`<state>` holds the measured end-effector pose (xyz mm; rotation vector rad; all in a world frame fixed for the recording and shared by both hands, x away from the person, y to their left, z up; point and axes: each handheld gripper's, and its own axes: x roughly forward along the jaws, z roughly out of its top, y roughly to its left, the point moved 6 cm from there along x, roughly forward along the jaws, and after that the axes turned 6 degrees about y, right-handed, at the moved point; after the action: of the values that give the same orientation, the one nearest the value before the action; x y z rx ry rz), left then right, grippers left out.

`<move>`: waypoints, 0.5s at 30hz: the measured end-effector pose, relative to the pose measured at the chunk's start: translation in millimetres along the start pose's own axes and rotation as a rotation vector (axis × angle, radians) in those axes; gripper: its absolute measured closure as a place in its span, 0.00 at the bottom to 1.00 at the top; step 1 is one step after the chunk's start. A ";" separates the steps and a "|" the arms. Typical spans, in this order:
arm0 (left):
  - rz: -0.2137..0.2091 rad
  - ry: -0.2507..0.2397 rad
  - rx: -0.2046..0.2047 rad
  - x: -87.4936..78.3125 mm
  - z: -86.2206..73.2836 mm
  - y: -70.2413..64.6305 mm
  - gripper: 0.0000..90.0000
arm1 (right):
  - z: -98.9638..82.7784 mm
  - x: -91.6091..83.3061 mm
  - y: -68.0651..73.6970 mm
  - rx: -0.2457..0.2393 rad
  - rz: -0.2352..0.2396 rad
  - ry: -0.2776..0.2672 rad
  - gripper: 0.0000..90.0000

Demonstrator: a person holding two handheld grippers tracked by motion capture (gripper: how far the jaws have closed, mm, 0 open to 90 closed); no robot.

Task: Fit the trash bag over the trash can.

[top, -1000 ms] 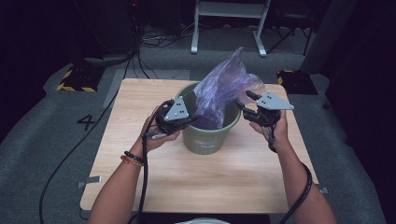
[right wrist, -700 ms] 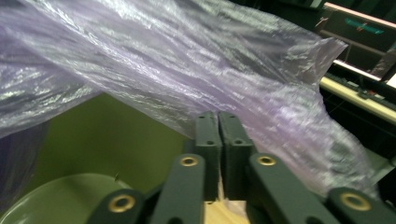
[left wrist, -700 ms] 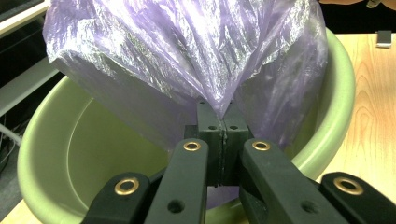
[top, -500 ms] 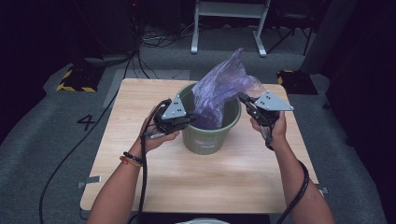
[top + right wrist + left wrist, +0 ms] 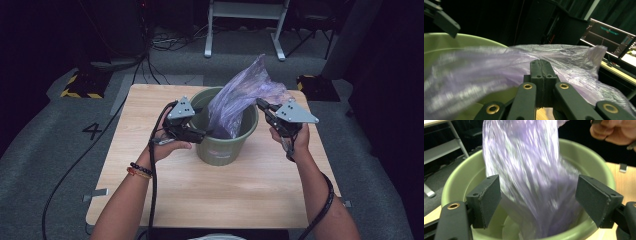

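Note:
A green bucket (image 5: 226, 145) stands mid-table with a purple plastic bag (image 5: 243, 95) rising out of it toward the right. My left gripper (image 5: 201, 134) is at the bucket's left rim. In the left gripper view its jaws have just been opening and my left gripper (image 5: 541, 200) stands open. The bag (image 5: 529, 170) hangs between the pads (image 5: 486, 198) without touching them, above the bucket (image 5: 586, 152). My right gripper (image 5: 264, 106) holds the bag's upper right edge. In the right gripper view my right gripper (image 5: 543, 67) is shut on the bag film (image 5: 574, 57).
The wooden table (image 5: 220, 200) has bare room in front of the bucket and at both sides. Cables trail from each gripper off its front edge. Grey floor, a white stand (image 5: 245, 30) and dark equipment lie beyond the far edge.
The left gripper's jaws have parted and let go of the bag at the bucket's left rim. The right gripper now pinches the bag's edge. Both hands have hardly shifted.

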<state>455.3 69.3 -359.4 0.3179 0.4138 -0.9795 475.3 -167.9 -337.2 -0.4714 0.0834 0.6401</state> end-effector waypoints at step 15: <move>0.032 0.037 0.050 25.6 29.4 -18.0 0.24 | 22.9 -15.9 41.2 -0.161 0.066 -0.067 1.00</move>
<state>458.2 28.3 -347.1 0.3877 0.4172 -0.9548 436.5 -137.7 -329.7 -0.6039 -0.0166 0.7303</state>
